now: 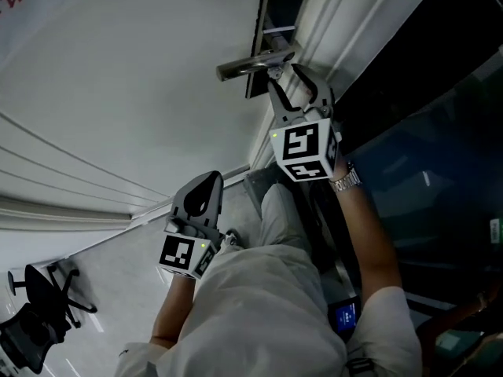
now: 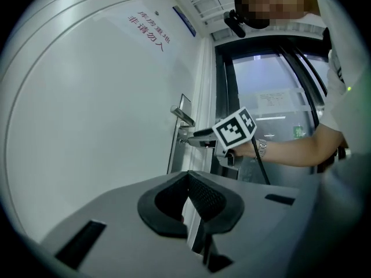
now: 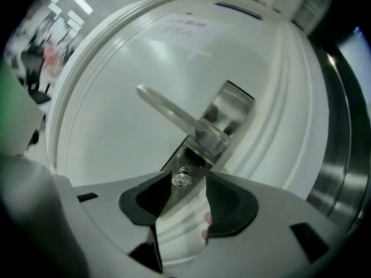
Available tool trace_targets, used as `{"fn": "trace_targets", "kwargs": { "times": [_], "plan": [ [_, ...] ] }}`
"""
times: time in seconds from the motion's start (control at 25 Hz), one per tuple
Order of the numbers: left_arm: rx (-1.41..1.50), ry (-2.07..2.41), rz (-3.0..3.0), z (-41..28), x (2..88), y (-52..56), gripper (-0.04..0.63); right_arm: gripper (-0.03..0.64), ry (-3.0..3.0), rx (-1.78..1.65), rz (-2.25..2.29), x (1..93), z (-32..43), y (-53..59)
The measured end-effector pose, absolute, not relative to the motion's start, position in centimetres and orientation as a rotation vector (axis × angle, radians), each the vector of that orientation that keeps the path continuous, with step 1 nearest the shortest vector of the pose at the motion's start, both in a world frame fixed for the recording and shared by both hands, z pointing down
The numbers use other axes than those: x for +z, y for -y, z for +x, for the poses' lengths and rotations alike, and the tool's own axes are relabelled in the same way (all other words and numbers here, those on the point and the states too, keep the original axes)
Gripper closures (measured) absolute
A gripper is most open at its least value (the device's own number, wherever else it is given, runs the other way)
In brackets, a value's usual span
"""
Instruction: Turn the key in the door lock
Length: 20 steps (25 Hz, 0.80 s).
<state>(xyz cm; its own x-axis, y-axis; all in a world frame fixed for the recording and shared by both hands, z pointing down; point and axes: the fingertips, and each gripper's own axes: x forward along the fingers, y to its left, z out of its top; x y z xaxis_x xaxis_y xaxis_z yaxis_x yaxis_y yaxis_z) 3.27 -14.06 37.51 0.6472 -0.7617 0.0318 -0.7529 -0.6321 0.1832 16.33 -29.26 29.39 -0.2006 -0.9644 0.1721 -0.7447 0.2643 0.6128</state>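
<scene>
A white door [image 1: 134, 77] carries a silver lever handle [image 1: 251, 63] on a long metal lock plate [image 3: 223, 117]. In the right gripper view a small silver key [image 3: 181, 178] sticks out of the plate just below the lever handle [image 3: 174, 114]. My right gripper [image 3: 186, 181] is open, its pads standing apart on either side of the key without pressing it. In the head view this right gripper [image 1: 295, 85] points at the plate under the handle. My left gripper [image 1: 206, 195] hangs lower and to the left, away from the door hardware, shut on nothing. The left gripper view shows the left gripper [image 2: 188, 198] from behind.
A ribbed white door frame [image 1: 314, 22] and dark glass panels [image 1: 424, 155] lie right of the lock. An office chair [image 1: 39, 312] stands at the lower left on the pale floor. Red print [image 2: 149, 28] marks the door's upper part.
</scene>
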Motion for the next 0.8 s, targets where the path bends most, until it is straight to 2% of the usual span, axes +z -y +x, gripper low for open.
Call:
{"fn": "trace_targets", "kwargs": {
  "times": [0.12,0.2,0.4,0.52,0.8],
  "plan": [
    [0.008,1.206,2.708,4.1,37.3,14.3,0.592,0.453,1.695,-0.903,1.391,30.4,15.0,29.3],
    [-0.024,1.169,2.764,4.7,36.1,14.8,0.592,0.453,1.522,-1.023,1.329,30.9,14.9,29.5],
    [-0.015,1.1,2.809,5.9,35.6,15.3,0.592,0.463,1.355,-1.092,1.243,31.7,15.1,30.7],
    [-0.054,1.07,2.834,6.6,35.1,15.7,0.592,0.526,1.329,-1.141,1.208,32.0,14.4,30.8],
    [-0.05,0.948,2.884,8.6,34.1,15.9,0.592,0.537,1.379,-1.072,1.346,31.0,15.6,30.0]
  ]
}}
